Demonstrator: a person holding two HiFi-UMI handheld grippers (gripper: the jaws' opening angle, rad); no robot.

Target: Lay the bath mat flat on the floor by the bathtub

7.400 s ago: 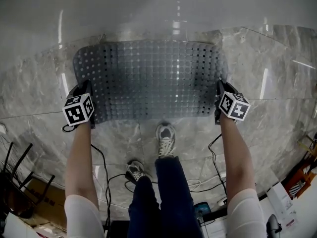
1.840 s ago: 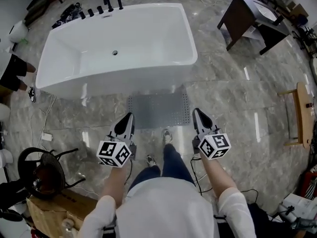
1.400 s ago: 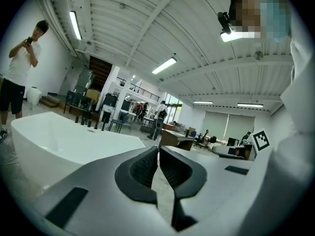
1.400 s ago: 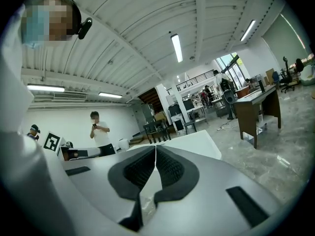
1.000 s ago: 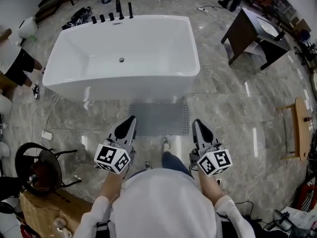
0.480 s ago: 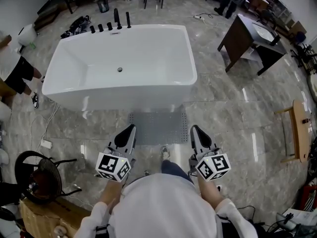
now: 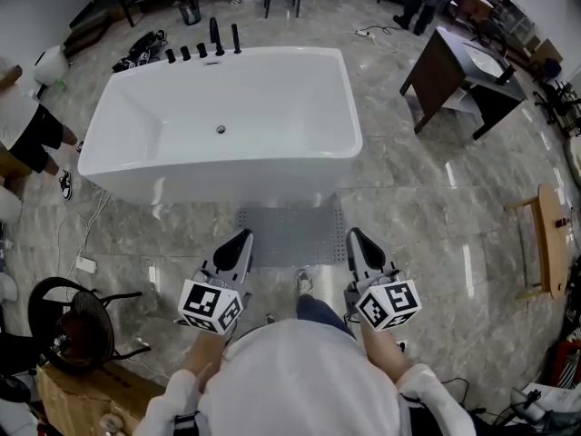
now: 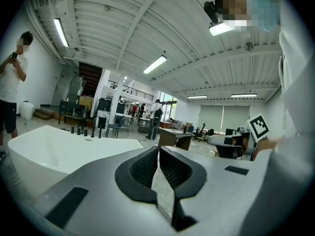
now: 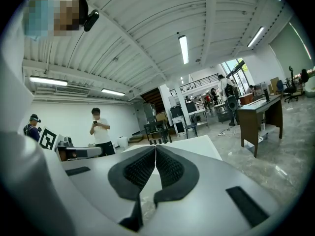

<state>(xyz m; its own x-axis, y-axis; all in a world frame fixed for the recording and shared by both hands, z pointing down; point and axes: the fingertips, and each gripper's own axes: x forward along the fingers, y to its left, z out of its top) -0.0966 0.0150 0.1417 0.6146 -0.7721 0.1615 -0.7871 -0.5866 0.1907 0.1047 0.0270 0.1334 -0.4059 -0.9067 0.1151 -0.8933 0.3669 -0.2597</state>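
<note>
Released bath mat (image 7: pixel 290 236), flat between left hand-held gripper (image 7: pixel 242 237), right hand-held gripper (image 7: pixel 354 235)

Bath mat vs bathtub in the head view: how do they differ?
The bath mat is grey and perforated; the bathtub is plain glossy white. The bath mat lies flat on the floor; the bathtub stands as a deep basin. The bath mat is far smaller than the bathtub. Both are roughly rectangular.

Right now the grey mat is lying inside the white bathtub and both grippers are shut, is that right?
Not quite. The mat lies flat on the floor beside the bathtub, not inside it, as the head view shows. The left gripper and right gripper are indeed shut.
</note>
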